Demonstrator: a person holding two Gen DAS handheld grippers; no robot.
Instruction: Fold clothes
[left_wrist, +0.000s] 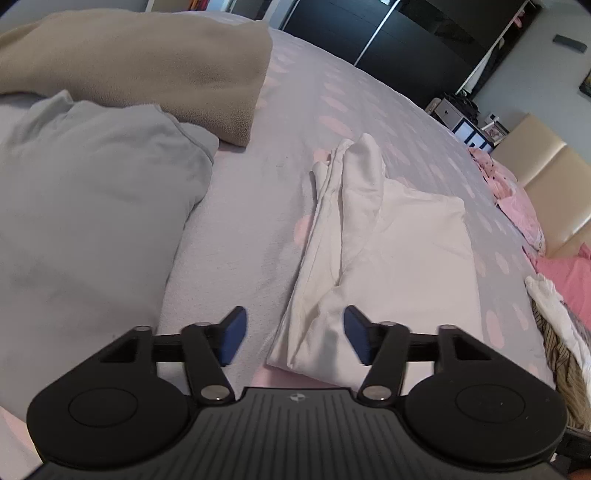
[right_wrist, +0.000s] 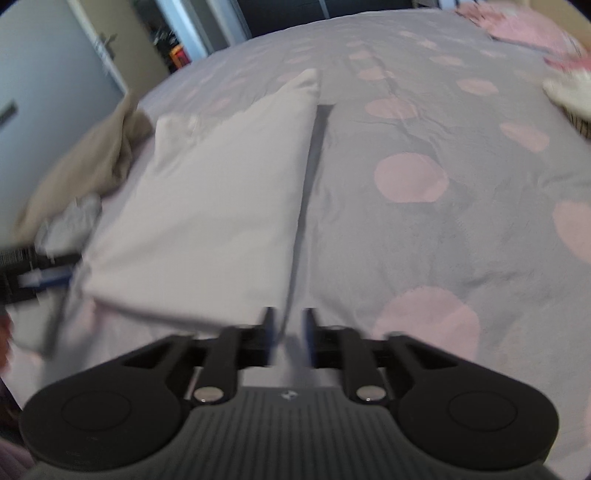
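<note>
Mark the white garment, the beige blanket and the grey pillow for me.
white garment (left_wrist: 406, 240), left wrist view, flat folded body.
beige blanket (left_wrist: 166, 62), left wrist view, top surface.
grey pillow (left_wrist: 85, 206), left wrist view, middle of its face.

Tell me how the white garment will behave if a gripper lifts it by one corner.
The white garment is probably floppy: its folds lie soft and creased on the bed, so a lifted corner would likely drape and the fold come undone. It looks thin, so probably light. The right gripper appears nearly shut around an edge; thin cloth may slip.
</note>
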